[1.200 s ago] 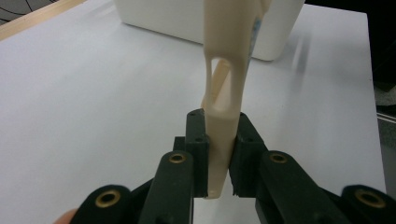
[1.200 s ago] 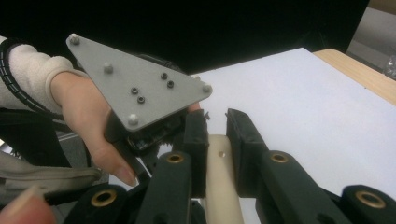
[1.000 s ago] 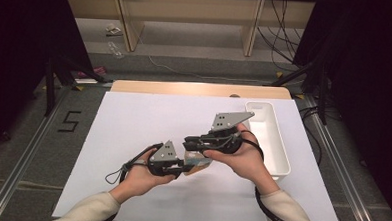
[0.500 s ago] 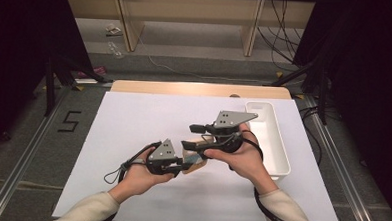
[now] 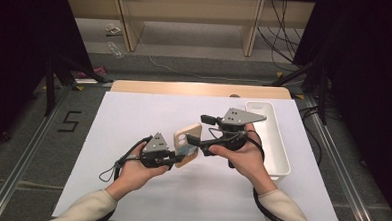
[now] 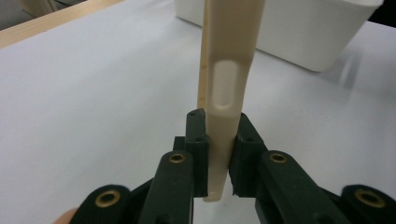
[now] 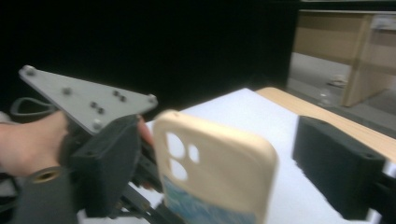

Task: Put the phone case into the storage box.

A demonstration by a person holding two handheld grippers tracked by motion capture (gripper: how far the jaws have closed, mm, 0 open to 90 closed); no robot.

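Note:
A cream phone case (image 5: 186,141) with camera cut-outs stands on edge just above the white table. My left gripper (image 5: 178,159) is shut on its lower end. In the left gripper view the case (image 6: 231,70) rises edge-on out of the pinched pads (image 6: 198,149). My right gripper (image 5: 199,130) comes in from the right, and its jaws have just been opening. They now stand wide on either side of the case (image 7: 215,172), apart from it. One right pad (image 7: 341,163) is well clear of the case. The left gripper's grey plate (image 7: 88,100) shows behind.
A long white bin (image 5: 270,139) lies on the table just right of my right hand. The table's wooden far edge (image 5: 200,89) borders a floor with cables and a low shelf. White tabletop (image 5: 134,113) extends to the left and front.
The right gripper's jaws have spread apart and let go of the phone case. The case stays in the left gripper. Both hands have held their places.

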